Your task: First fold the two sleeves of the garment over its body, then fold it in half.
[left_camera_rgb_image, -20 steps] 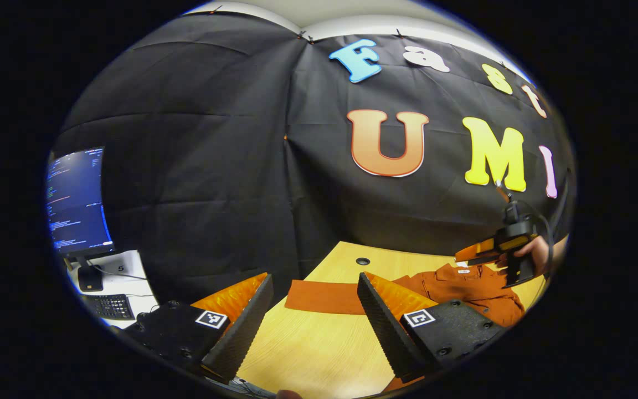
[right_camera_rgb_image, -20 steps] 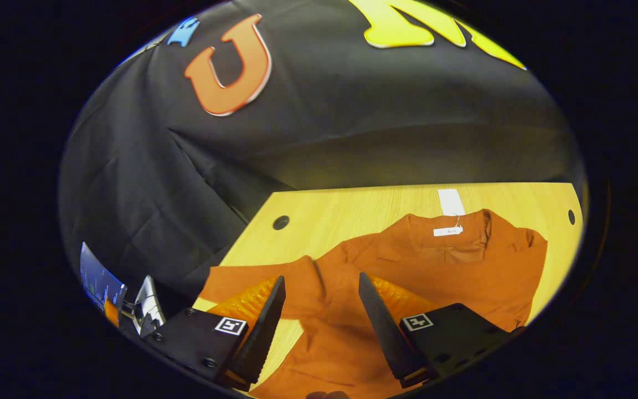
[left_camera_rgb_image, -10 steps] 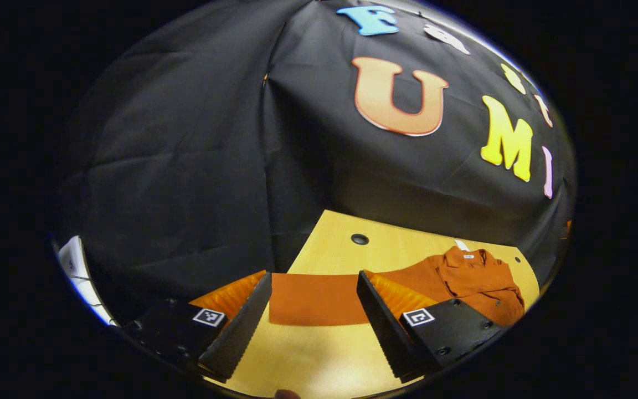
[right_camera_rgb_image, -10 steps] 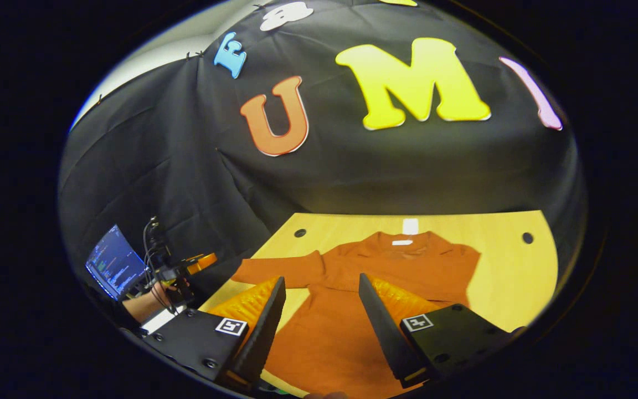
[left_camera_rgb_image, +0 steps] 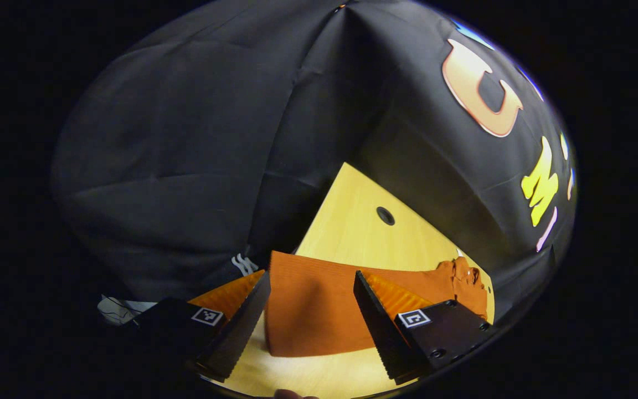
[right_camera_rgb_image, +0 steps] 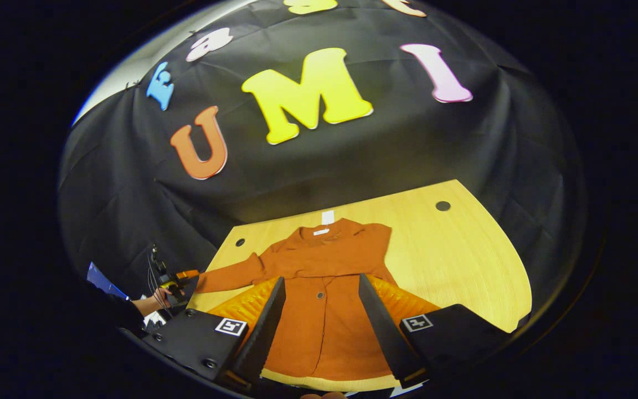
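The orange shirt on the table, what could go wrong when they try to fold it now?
The left gripper is open at the end of the outstretched sleeve, near the table edge; it could pinch only the top layer, or miss. One sleeve looks already folded over the shirt; dragging this one across might pull that loose. The right gripper hangs open above the shirt's body, not pinning it down.

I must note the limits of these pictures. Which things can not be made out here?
- Shirt hem corners, right gripper view: the right gripper fingers cover them.
- Right sleeve, right gripper view: no sleeve shows past the shoulder; whether it is folded cannot be told.
- Left sleeve cuff corner, left gripper view: a left gripper finger hides it.
- Neck label, right gripper view: too small.
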